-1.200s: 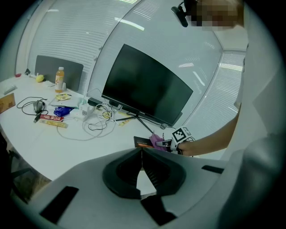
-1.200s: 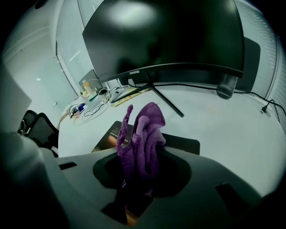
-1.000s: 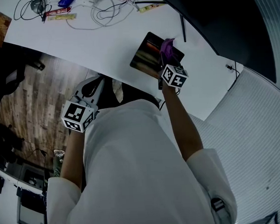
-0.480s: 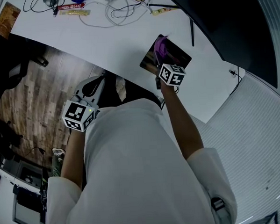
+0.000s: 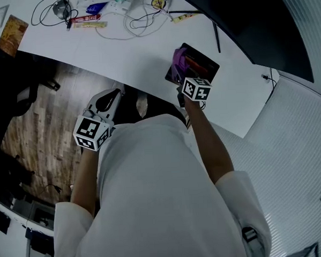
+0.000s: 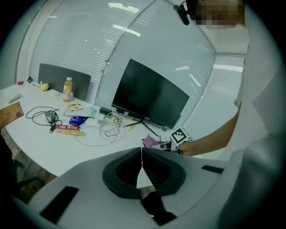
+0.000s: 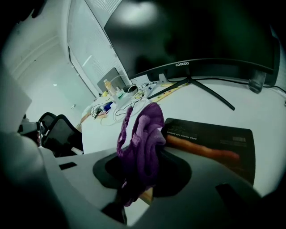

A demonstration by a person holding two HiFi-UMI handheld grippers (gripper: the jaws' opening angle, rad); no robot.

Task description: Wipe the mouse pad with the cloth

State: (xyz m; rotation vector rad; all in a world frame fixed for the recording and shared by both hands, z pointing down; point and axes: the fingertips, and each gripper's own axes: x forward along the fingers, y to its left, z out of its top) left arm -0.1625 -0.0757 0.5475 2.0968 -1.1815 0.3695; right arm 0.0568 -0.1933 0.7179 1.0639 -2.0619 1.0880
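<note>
The white desk (image 5: pixel 145 48) curved across the head view, its near edge running just in front of the person, with wood floor (image 5: pixel 42 126) below that edge. Bare desktop lay open to the right of the pad and between the pad and the cables (image 5: pixel 136 22) and packets farther left. The dark monitor (image 7: pixel 201 31) stood behind the pad, its stand legs spreading toward it. The black pad (image 7: pixel 214 141) lay close to the desk's near edge, one corner almost at the rim. The left gripper (image 6: pixel 141 151) hung off the desk over the floor, beside the person's body, its jaws pressed together with nothing between them. The right gripper (image 7: pixel 143 156) pinched the purple cloth (image 7: pixel 142 129), bunched and upright, at the pad's left end; whether the cloth touched the pad could not be told. The monitor's lower bezel read "coocaa" (image 7: pixel 181 65). The pad carried lines of pale print, too small to read.
</note>
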